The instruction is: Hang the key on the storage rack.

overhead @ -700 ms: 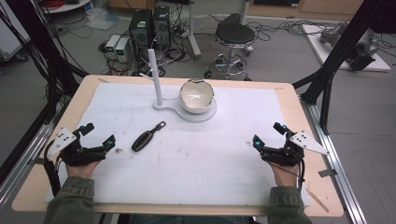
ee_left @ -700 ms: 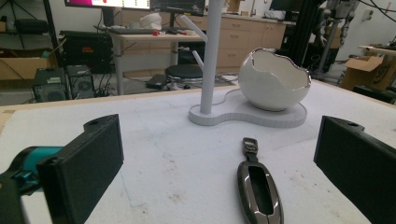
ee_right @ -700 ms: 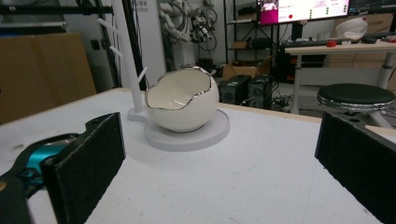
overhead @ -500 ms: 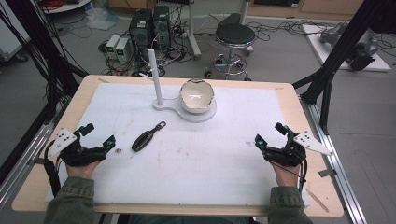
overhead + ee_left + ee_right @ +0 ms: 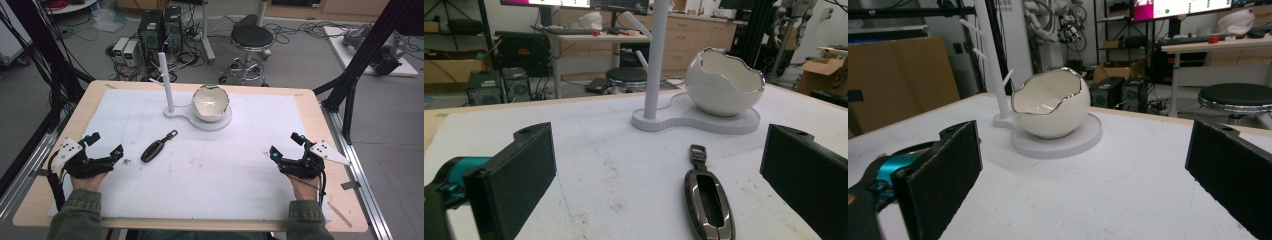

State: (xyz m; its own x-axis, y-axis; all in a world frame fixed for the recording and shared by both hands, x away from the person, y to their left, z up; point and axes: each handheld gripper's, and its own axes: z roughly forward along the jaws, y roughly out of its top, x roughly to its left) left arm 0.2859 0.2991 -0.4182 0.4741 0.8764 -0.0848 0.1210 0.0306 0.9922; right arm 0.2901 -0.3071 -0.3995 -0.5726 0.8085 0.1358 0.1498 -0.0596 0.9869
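A dark key fob (image 5: 158, 146) (image 5: 707, 199) lies flat on the white mat, left of centre. Behind it a white stand (image 5: 198, 117) (image 5: 696, 118) (image 5: 1058, 140) carries an upright post with pegs (image 5: 166, 82) (image 5: 655, 55) and a white egg-shaped bowl with a jagged silver rim (image 5: 211, 103) (image 5: 722, 82) (image 5: 1050, 110). My left gripper (image 5: 104, 147) (image 5: 659, 175) rests open near the mat's left edge, the fob just ahead between its jaws' line. My right gripper (image 5: 287, 144) (image 5: 1088, 175) stands open at the right side, aimed at the bowl, holding nothing.
The white mat (image 5: 215, 165) covers a wooden table (image 5: 320, 110). Black frame struts (image 5: 357, 65) rise at the right and left. On the floor beyond the far edge are a stool (image 5: 251, 40) and computer boxes (image 5: 160, 27) with cables.
The right gripper has shifted very slightly; the left gripper, fob and bowl stay where they were.
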